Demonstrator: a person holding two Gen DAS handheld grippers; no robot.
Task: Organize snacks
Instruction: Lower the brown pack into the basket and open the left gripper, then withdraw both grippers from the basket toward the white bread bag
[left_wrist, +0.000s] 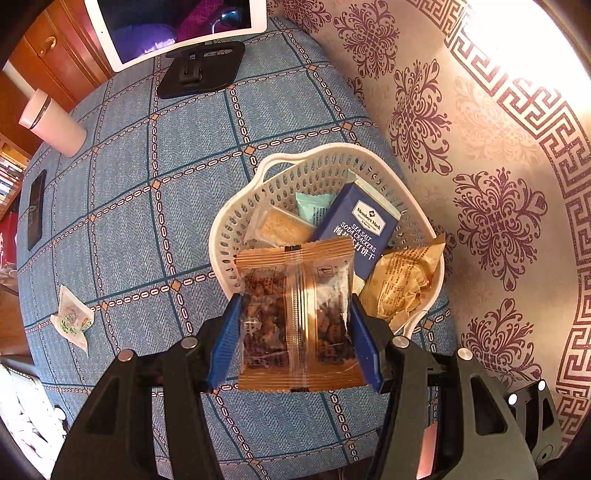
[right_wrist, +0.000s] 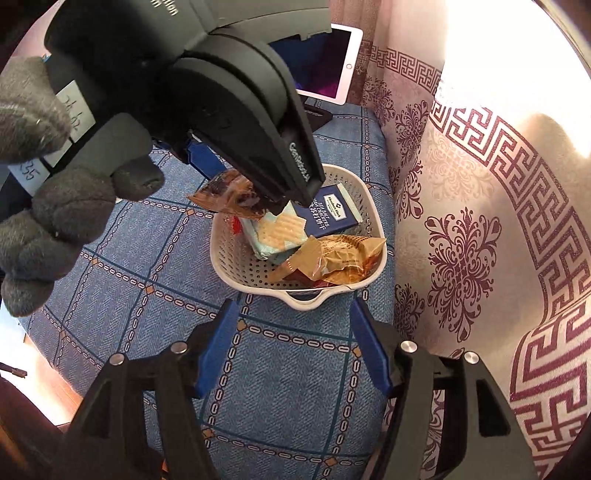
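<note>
Above the near rim of the basket (left_wrist: 236, 221), at the table's wall-side edge, the nut packet (left_wrist: 295, 314) hangs pinched between the blue pads of the left gripper (left_wrist: 295, 332), which press on its two long sides; its sealed ends point toward and away from the camera, so its long axis runs along the fingers and toward the basket. In the right wrist view the same packet (right_wrist: 229, 192) sits at the basket's far-left rim, partly hidden by the left gripper's black body, held by a gloved hand (right_wrist: 48, 206). The basket already holds a blue cracker box (left_wrist: 354, 229) leaning on the wall-side rim, a pale green packet (left_wrist: 314, 206), a clear-wrapped biscuit (left_wrist: 284, 225) and a crumpled yellow wrapper (left_wrist: 399, 284). The relation that governs the coming move, as judged here: the open space lies just ahead of and below the packet, so the left gripper is the nearer one and need only carry it a little forward and let go. The right gripper (right_wrist: 295, 347) stands spread and holds nothing, over bare tablecloth (right_wrist: 280, 406) on the basket's handle side. One small sachet (left_wrist: 72, 319) lies well apart toward the table's opposite edge; a tablet (left_wrist: 177, 29) on its stand, a pink cup (left_wrist: 51, 123) and a phone (left_wrist: 36, 208) lie along the table's other edges.
</note>
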